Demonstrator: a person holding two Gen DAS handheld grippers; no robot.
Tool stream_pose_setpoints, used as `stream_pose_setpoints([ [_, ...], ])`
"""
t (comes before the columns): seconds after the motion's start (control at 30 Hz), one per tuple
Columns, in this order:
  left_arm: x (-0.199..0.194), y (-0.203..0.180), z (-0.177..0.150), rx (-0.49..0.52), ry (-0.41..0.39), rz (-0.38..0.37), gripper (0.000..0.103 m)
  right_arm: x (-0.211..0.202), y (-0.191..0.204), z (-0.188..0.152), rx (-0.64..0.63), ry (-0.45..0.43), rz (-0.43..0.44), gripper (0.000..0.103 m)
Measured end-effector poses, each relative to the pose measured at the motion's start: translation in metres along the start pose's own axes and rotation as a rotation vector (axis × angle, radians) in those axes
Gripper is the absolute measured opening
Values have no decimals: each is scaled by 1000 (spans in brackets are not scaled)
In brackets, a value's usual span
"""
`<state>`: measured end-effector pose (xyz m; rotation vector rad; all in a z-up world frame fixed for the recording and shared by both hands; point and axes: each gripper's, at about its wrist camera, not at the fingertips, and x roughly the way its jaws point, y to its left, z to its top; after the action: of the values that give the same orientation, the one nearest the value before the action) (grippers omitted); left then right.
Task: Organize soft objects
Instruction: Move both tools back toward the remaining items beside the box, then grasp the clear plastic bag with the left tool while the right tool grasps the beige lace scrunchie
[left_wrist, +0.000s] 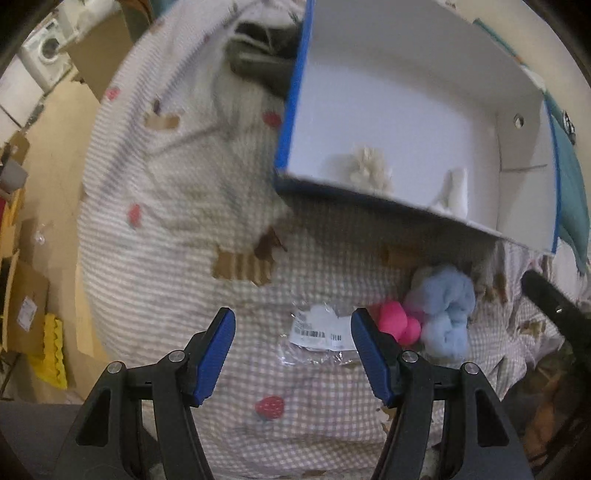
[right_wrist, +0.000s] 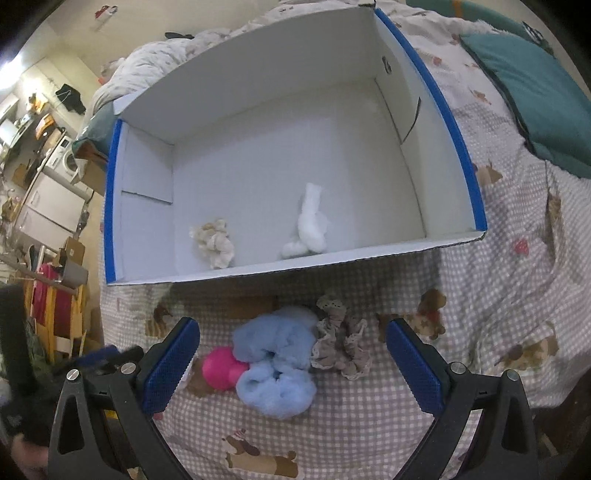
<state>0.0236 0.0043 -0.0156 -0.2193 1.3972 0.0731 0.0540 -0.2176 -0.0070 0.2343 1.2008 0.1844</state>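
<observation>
While both grippers hang released over the checked bedspread (right_wrist: 369, 413), the left gripper (left_wrist: 291, 332) frames a clear plastic packet (left_wrist: 317, 338); the right gripper (right_wrist: 291, 347) frames a fluffy light-blue scrunchie (right_wrist: 275, 363), touching a pink one (right_wrist: 219, 369), outside the white blue-edged cardboard box (right_wrist: 476, 199).

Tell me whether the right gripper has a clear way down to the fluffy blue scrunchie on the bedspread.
Probably yes. The right gripper is open, and the blue scrunchie lies uncovered between its fingers. The pink scrunchie and the lace-trimmed scrunchie touch its sides and may get caught.
</observation>
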Motion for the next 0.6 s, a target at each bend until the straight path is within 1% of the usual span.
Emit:
stream_pose_setpoints([
  [0.1, 25, -2, 0, -2, 58, 24, 62, 1, 2, 1, 1, -1, 6, 103],
  [0.2, 56, -9, -1, 24, 147, 58, 62, 1, 2, 1, -4, -5, 2, 103],
  [0.3, 66, -13, -3, -1, 149, 42, 61, 4, 0, 2, 2, 4, 5, 103],
  [0.33, 67, -16, -3, 5, 153, 36, 57, 4, -2, 2, 6, 4, 3, 103],
  [0.37, 68, -21, -4, 23, 155, 22, 49, 4, -3, 2, 13, 4, 1, 103],
  [0.4, 68, -27, -5, 49, 151, 14, 44, 4, -5, 3, 21, 5, 2, 103],
  [0.43, 67, -33, -6, 74, 144, 10, 33, 4, -7, 3, 27, 5, 4, 103],
  [0.47, 66, -36, -7, 85, 142, 2, 23, 5, -8, 4, 31, 6, 5, 103],
  [0.5, 65, -40, -7, 97, 141, -5, 22, 5, -9, 5, 33, 7, 4, 103],
  [0.6, 60, -43, -6, 103, 113, -1, 21, 7, -9, 5, 38, 13, 4, 103],
])
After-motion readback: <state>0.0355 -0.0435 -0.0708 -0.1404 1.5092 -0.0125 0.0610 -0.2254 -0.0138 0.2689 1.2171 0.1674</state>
